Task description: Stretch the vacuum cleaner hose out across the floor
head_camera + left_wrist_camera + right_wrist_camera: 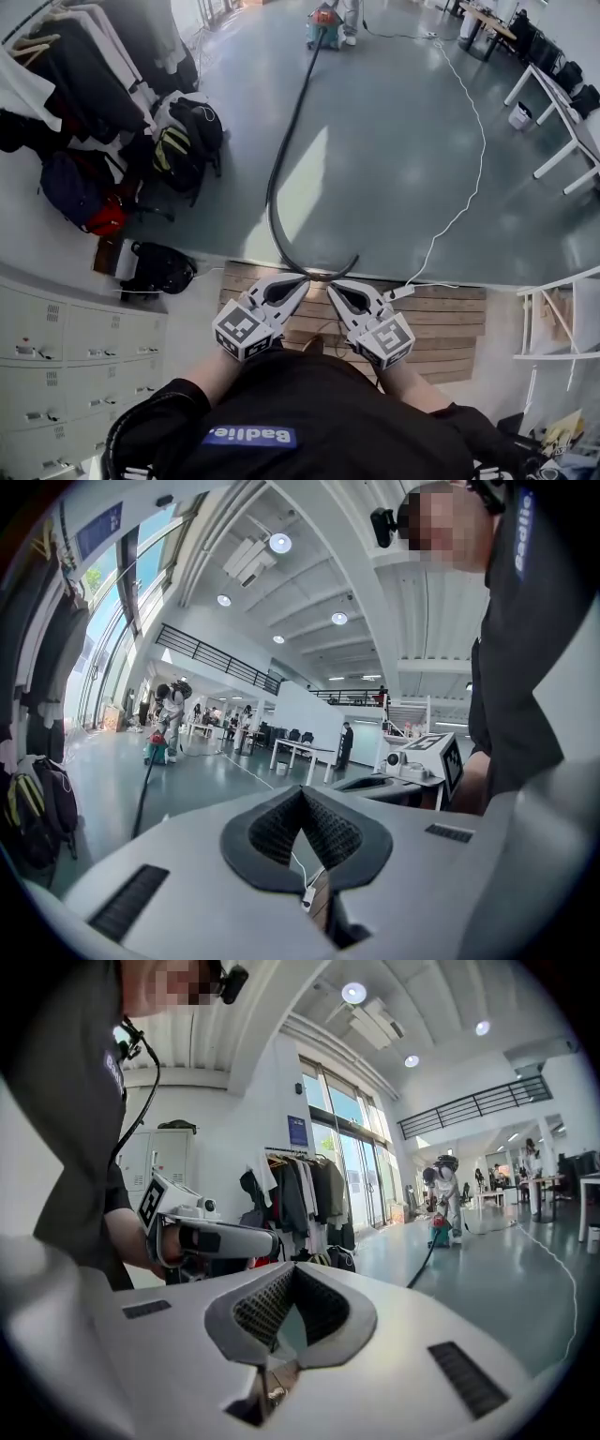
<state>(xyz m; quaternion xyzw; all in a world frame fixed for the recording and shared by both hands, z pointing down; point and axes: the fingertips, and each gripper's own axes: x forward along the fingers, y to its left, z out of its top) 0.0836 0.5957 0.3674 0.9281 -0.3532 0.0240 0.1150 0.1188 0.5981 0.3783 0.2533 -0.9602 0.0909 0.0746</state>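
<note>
Wooden decking (441,319) forms the near standing surface, and a grey floor (394,178) extends beyond its edge. Both tools are held above the decking, side by side. The left gripper (298,284) has its jaws fully together with nothing between them, which the left gripper view confirms (302,803). The right gripper (335,287) is likewise closed and empty (292,1274). Just past the tips, the vacuum cleaner hose (281,159) lies on the floor. Its near end forms a hook against the decking edge, and neither tool holds it. From there the hose bows left, then runs nearly straight to the vacuum cleaner (324,21) at the far side, where a person (349,19) stands close by. A white cable (473,141) loops across the floor to the right of the hose. Backpacks (187,141) lie to its left. Judged from this layout, the remaining work is to straighten the near hook. Hazards: pulling the free end hard is likely to drag or tip the cleaner toward the bystander. Sweeping the end sideways could snag the cable or a backpack strap. The ribbed end may also catch on the decking edge.
</note>
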